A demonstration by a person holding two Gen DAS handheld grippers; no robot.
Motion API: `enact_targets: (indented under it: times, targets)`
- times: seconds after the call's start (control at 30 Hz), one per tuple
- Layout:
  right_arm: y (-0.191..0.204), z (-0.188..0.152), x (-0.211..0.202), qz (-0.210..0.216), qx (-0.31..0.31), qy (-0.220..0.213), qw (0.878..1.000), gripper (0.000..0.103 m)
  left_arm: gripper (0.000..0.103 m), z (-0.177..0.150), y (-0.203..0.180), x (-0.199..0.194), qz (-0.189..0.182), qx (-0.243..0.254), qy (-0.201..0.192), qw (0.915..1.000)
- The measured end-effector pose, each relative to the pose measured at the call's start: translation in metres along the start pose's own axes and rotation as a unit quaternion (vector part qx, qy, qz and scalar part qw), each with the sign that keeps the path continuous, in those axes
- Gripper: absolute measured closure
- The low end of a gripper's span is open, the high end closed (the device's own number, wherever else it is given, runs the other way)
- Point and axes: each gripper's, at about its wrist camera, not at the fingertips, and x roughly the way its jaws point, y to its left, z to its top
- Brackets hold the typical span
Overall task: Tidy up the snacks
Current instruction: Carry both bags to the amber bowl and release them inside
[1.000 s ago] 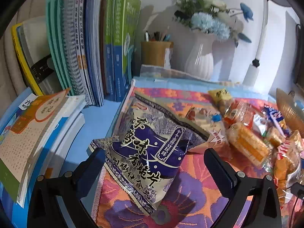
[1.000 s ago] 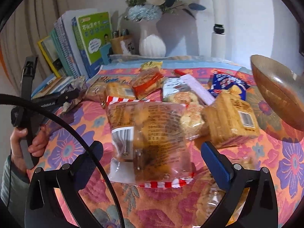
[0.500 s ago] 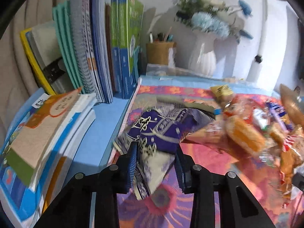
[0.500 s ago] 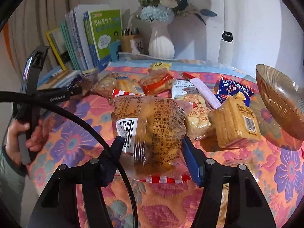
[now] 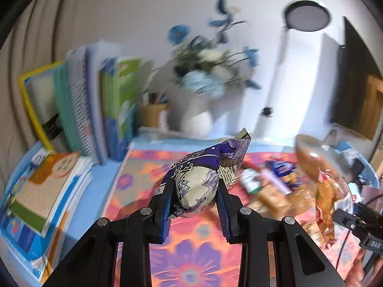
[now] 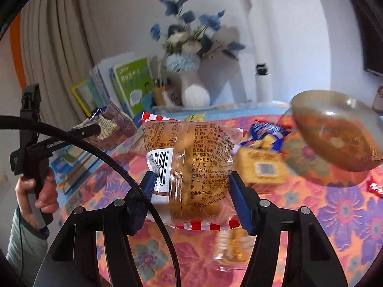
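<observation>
Above the floral tablecloth (image 6: pixel 347 205), the left gripper (image 5: pixel 195 191) pinches a purple snack bag (image 5: pixel 203 179) and the right gripper (image 6: pixel 191 186) clamps a clear pastry packet (image 6: pixel 191 157), both lifted off the cloth. The amber bowl (image 6: pixel 335 129) looks bare inside. Remaining snacks (image 5: pixel 268 186) blur together. The packet's Chinese label is mostly unreadable; its barcode shows "624".

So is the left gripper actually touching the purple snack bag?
Touching. The left wrist view shows the left gripper shut on the purple snack bag, both fingers pressed into its sides, the bag bulging between them.
</observation>
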Motion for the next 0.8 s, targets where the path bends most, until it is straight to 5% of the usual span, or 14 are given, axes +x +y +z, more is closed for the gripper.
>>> enact_targets:
  times: [0.13,0.4,0.67,0.73,0.8]
  targets:
    - [-0.033,0.020,-0.027,-0.054,0.026,-0.029,0.998,0.042,0.071,0.027,-0.058,0.002,-0.014,0.062,-0.017,0.9978]
    - [-0.128,0.057,-0.056,-0.215,0.083,-0.052,0.972,0.042,0.073,0.094,-0.210,0.053,-0.129,0.125,-0.041,0.9829]
    - [-0.189,0.066,-0.032,-0.232,0.123,-0.025,0.965,0.040,0.073,0.100,-0.310,0.138,-0.191,0.141,0.005,0.9713]
    - [-0.192,0.066,-0.029,-0.233,0.118,-0.021,0.965,0.038,0.065,0.098,-0.321,0.151,-0.200,0.153,0.012,0.9677]
    - [-0.194,0.066,-0.031,-0.241,0.109,-0.025,0.964,0.037,0.024,0.096,-0.319,0.148,-0.191,0.144,0.016,0.9707]
